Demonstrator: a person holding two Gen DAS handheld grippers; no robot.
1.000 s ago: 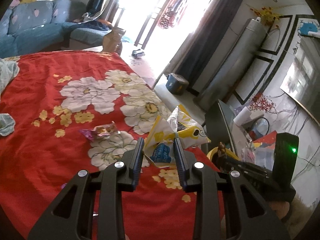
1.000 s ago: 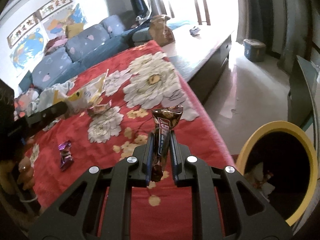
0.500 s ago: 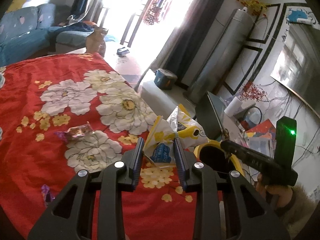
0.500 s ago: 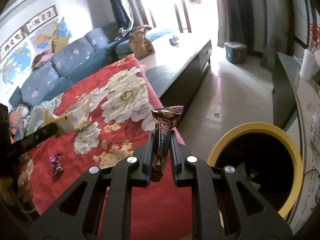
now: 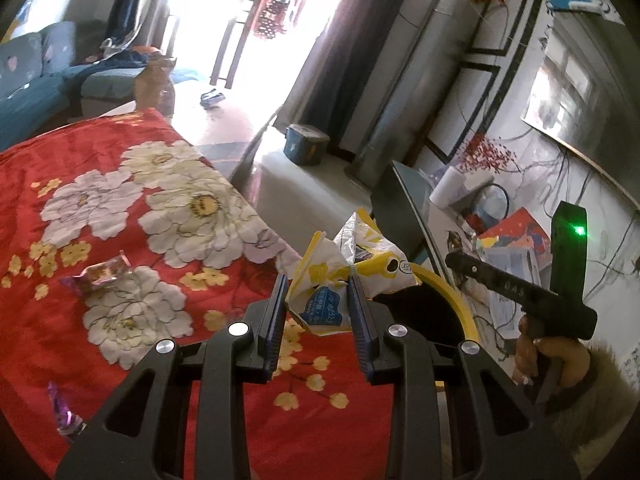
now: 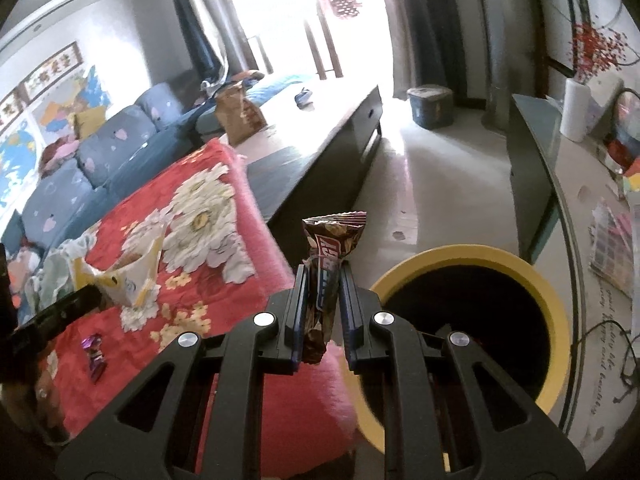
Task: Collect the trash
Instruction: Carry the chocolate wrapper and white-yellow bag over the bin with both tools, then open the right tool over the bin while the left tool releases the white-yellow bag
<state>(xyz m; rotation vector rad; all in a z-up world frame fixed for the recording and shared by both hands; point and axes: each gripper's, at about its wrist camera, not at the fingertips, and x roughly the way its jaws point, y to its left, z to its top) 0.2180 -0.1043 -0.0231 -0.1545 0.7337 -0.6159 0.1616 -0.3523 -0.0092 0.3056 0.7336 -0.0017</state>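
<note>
Overhead, red floral blanket (image 5: 120,340), sunlit doorway (image 5: 248,20)

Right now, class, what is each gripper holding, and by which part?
The left gripper holds a crumpled yellow and white snack bag by its lower end. The right gripper pinches a brown candy bar wrapper around its lower half.

Window (image 5: 240,20) glare washes out; fisheye edges bend, perhaps slightly blurred.
</note>
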